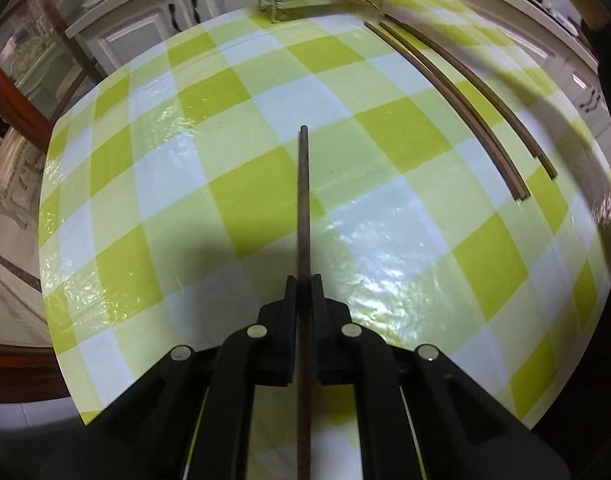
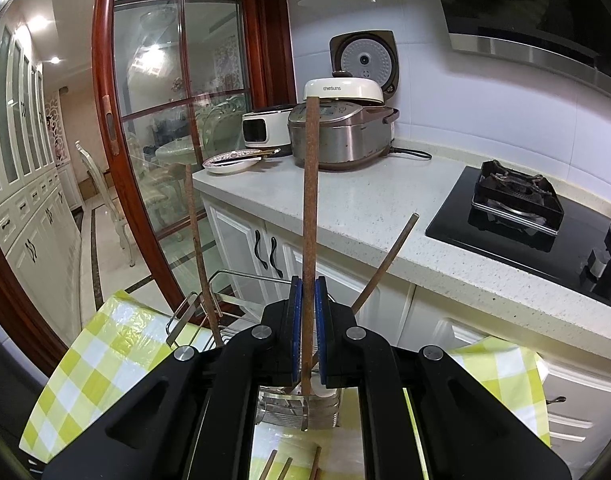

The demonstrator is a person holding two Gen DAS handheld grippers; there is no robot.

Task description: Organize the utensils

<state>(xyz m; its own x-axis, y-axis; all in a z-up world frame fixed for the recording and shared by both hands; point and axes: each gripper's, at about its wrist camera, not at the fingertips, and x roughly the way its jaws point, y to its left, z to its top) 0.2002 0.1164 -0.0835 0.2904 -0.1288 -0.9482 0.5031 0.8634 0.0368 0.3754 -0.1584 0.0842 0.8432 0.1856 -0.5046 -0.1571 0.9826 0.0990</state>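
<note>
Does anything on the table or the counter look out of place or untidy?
Yes. Three chopsticks lie loose on the checked tablecloth, outside the metal holder. In the holder, one chopstick leans far to the side while another stands nearly upright.

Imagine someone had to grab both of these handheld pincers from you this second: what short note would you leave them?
Left gripper: shut on one brown chopstick lying along the checked tablecloth.
Right gripper: shut on another chopstick, held upright over the metal utensil holder.
Done: two chopsticks already lean in the holder.
Left: three more chopsticks lie on the cloth at the right of the left wrist view. Probably drop the right one in, bring over the left one, then fetch the rest.
</note>
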